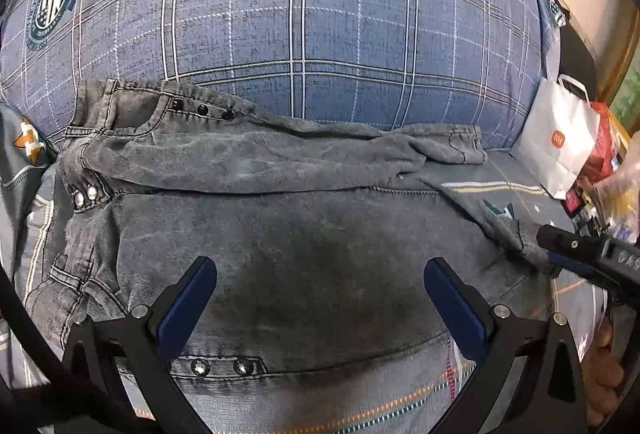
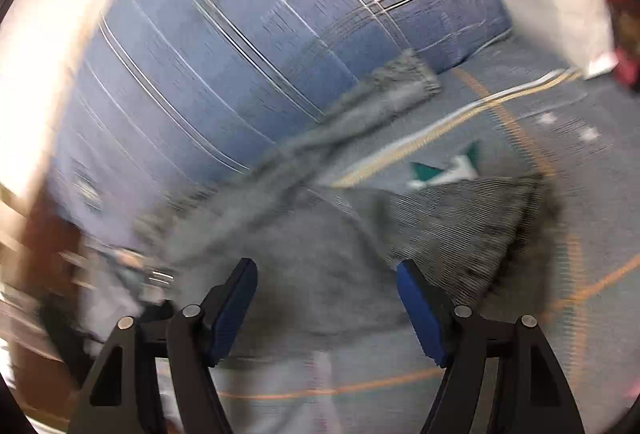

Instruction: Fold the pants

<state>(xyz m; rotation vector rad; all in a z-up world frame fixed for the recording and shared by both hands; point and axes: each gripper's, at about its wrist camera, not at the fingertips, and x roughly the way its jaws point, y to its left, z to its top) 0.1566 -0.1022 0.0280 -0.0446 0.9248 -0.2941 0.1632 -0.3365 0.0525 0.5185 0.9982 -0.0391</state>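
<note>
Grey jeans (image 1: 280, 234) lie spread across a bed, waistband with metal studs at the left, one leg running right toward its hem (image 1: 464, 145). My left gripper (image 1: 320, 270) hangs open just above the wide middle of the jeans, nothing between its blue pads (image 1: 188, 306). My right gripper (image 1: 560, 254) comes in from the right edge of that view, its fingers beside the near leg's cuff; a hand shows below it. The right wrist view is blurred: my right gripper (image 2: 326, 274) stands open over the grey denim (image 2: 320, 254), with the cuff (image 2: 500, 226) to its right.
A big blue plaid pillow (image 1: 300, 13) lies behind the jeans. A white paper bag (image 1: 560, 145) and a pile of red and yellow items (image 1: 608, 161) stand at the right. The grey patterned sheet (image 1: 520, 193) covers the bed beneath.
</note>
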